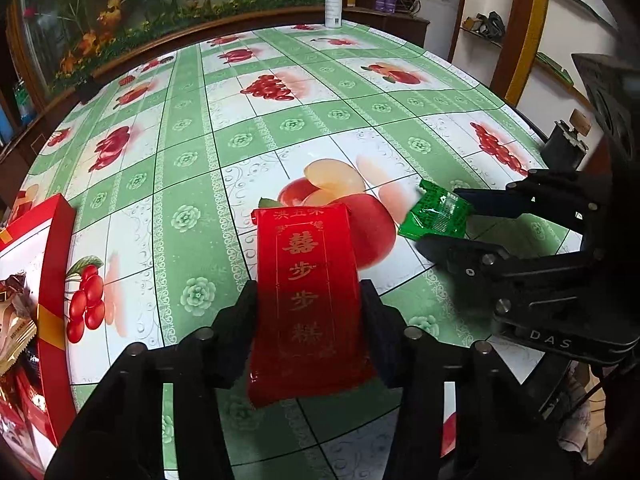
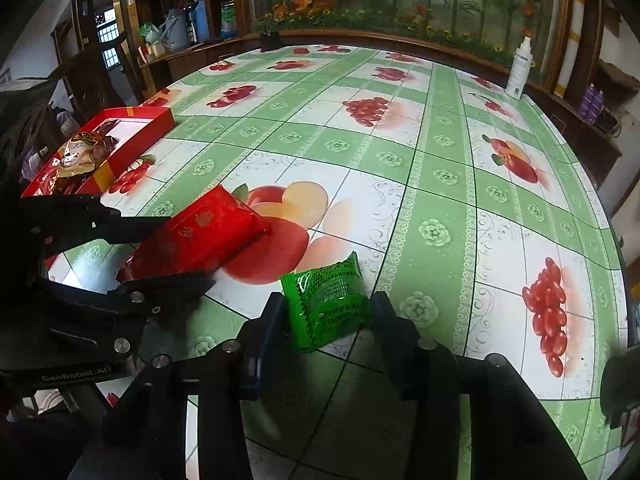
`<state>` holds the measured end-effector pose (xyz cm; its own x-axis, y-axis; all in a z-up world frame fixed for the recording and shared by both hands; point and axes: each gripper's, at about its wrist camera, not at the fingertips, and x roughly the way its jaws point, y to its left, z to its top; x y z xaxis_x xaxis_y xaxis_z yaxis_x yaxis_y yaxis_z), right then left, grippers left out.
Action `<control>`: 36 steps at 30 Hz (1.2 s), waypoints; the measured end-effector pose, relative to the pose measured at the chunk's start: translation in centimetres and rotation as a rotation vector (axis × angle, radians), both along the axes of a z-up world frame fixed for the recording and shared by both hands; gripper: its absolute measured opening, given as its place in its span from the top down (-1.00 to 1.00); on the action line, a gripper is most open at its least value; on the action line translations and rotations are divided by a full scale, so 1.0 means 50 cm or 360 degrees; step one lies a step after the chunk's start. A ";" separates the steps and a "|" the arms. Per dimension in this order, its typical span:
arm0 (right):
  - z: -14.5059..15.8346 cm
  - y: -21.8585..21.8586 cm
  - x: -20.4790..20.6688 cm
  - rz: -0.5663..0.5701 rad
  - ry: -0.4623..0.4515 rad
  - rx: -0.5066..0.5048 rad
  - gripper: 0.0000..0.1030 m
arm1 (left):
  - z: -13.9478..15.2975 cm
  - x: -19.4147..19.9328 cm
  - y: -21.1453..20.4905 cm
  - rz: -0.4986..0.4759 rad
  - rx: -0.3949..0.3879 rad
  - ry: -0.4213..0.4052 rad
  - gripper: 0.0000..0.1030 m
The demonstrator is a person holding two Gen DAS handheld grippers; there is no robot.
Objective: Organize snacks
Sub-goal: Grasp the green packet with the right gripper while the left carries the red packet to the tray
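Observation:
My left gripper [image 1: 310, 300] is shut on a long red snack packet [image 1: 308, 280] with gold characters, held just above the table; it also shows in the right wrist view [image 2: 200, 236]. My right gripper [image 2: 326, 312] is shut on a small green snack packet [image 2: 326, 300], seen in the left wrist view [image 1: 436, 216] to the right of the red packet. A red gift box [image 2: 132, 120] with several wrapped snacks inside stands at the table's left; its wall shows in the left wrist view [image 1: 56, 264].
The table [image 1: 248, 128] has a green and white fruit-print cloth. A white spray bottle [image 1: 333, 0] stands at the far edge, also in the right wrist view [image 2: 519, 68]. Wooden shelves and a flower-painted panel surround the table.

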<state>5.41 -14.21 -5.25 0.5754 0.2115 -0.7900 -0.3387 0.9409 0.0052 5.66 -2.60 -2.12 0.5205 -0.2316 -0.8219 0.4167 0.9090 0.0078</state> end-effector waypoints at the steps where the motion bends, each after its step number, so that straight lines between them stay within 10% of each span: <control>1: 0.000 -0.001 -0.003 -0.0006 -0.0001 0.0000 0.17 | 0.000 -0.001 0.001 0.0008 -0.0006 -0.0004 0.13; 36: 0.042 -0.048 -0.008 -0.0134 0.0116 0.0460 0.24 | 0.134 -0.068 0.125 0.0198 -0.0236 -0.0268 0.14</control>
